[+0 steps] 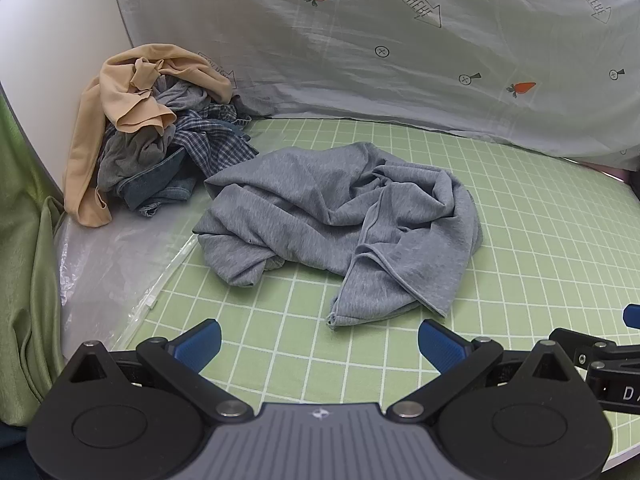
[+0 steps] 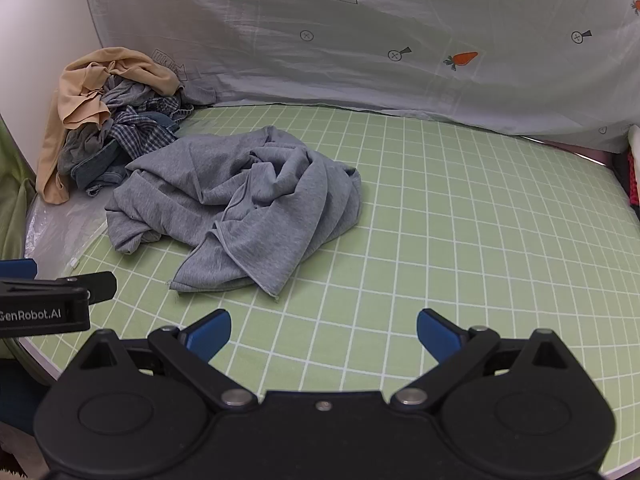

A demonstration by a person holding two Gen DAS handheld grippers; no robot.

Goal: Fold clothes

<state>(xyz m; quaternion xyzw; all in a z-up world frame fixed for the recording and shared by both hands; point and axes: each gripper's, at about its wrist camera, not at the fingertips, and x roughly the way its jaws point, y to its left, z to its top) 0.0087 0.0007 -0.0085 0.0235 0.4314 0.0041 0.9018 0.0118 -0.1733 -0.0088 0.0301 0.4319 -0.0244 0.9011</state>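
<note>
A crumpled grey garment (image 1: 340, 216) lies bunched on the green grid mat (image 1: 520, 264), with a hemmed corner pointing toward me. My left gripper (image 1: 319, 338) is open just short of that corner, nothing between its blue pads. In the right wrist view the same grey garment (image 2: 240, 204) sits left of centre on the mat (image 2: 460, 240). My right gripper (image 2: 323, 330) is open over bare mat, to the right of the garment's near corner, holding nothing. The left gripper's side (image 2: 48, 300) shows at the left edge.
A pile of unfolded clothes (image 1: 152, 136), tan, plaid, grey and denim, sits at the back left against a white wall. A carrot-print sheet (image 1: 400, 60) hangs behind the mat. Clear plastic (image 1: 104, 264) lies at the mat's left edge, beside green cloth (image 1: 20, 240).
</note>
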